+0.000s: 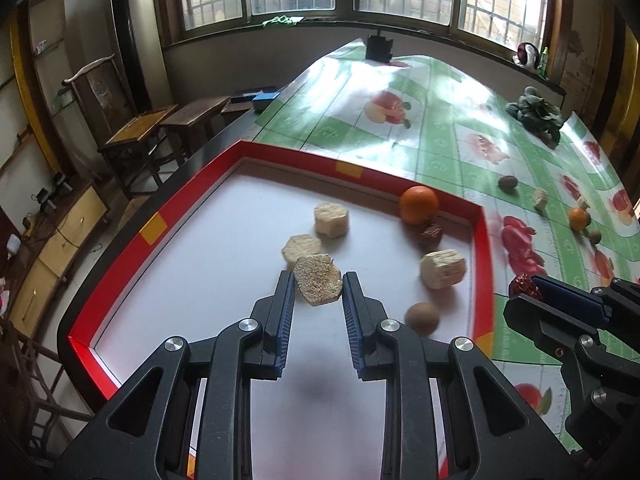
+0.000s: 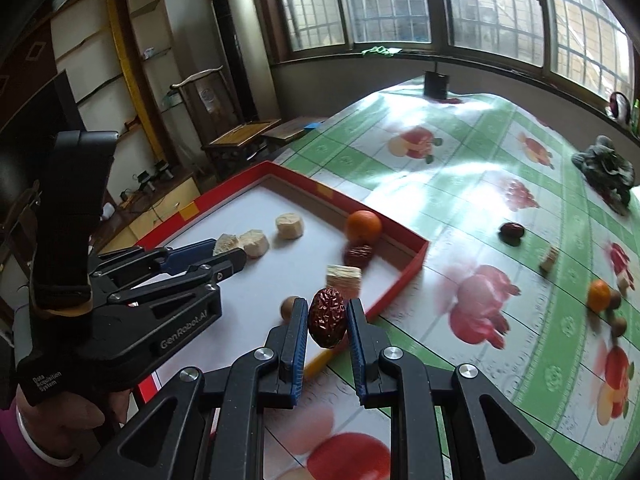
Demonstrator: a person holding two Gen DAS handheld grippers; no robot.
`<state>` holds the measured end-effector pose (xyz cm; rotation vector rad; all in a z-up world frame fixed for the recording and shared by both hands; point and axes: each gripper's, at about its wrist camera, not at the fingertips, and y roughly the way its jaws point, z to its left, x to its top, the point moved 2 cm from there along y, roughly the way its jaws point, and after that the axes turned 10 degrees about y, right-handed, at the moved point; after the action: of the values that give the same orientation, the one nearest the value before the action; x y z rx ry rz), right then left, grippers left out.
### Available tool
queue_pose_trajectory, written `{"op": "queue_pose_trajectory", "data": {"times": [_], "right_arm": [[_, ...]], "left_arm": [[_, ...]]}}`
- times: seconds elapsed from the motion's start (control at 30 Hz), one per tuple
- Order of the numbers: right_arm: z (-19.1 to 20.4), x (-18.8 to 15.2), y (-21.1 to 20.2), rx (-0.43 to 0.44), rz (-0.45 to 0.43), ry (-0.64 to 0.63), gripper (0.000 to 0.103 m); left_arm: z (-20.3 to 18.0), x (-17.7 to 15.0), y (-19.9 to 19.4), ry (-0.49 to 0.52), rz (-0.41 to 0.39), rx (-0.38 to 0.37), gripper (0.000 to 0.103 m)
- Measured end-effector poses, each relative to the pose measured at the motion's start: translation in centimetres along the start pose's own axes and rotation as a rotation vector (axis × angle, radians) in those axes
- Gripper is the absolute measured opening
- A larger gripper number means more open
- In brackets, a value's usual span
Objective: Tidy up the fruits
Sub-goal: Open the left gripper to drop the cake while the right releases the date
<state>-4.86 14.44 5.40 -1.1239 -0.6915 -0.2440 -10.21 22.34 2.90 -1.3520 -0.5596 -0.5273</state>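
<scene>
My left gripper [image 1: 319, 286] is shut on a pale sugarcane piece [image 1: 318, 284] and holds it above the white floor of the red-rimmed tray [image 1: 168, 208]. In the tray lie sugarcane pieces [image 1: 331, 220], an orange [image 1: 419, 204], a red date [image 1: 430, 233] and a brown longan [image 1: 423, 318]. My right gripper [image 2: 327, 320] is shut on a wrinkled red date [image 2: 327, 322], held over the tray's right front corner [image 2: 416, 258]. On the tablecloth lie a date [image 2: 511, 231], a small orange [image 2: 599, 295], longans [image 2: 615, 300] and sugarcane bits [image 2: 549, 260].
The table carries a green fruit-print cloth [image 2: 460, 184]. A dark leafy vegetable [image 2: 606, 168] lies at the far right, a black box [image 2: 436, 84] at the far end. Wooden stools [image 1: 160, 128] stand left of the table.
</scene>
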Motion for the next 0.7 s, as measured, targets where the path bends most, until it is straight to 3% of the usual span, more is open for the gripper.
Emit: {"op": "queue_pose_trajectory", "data": {"times": [0.7], "right_arm": [[2.5, 2.8, 6.3, 0.06, 0.095, -0.056, 0.019]], "left_arm": [[1.7, -0.2, 2.4, -0.024, 0.084, -0.003, 0.023]]}}
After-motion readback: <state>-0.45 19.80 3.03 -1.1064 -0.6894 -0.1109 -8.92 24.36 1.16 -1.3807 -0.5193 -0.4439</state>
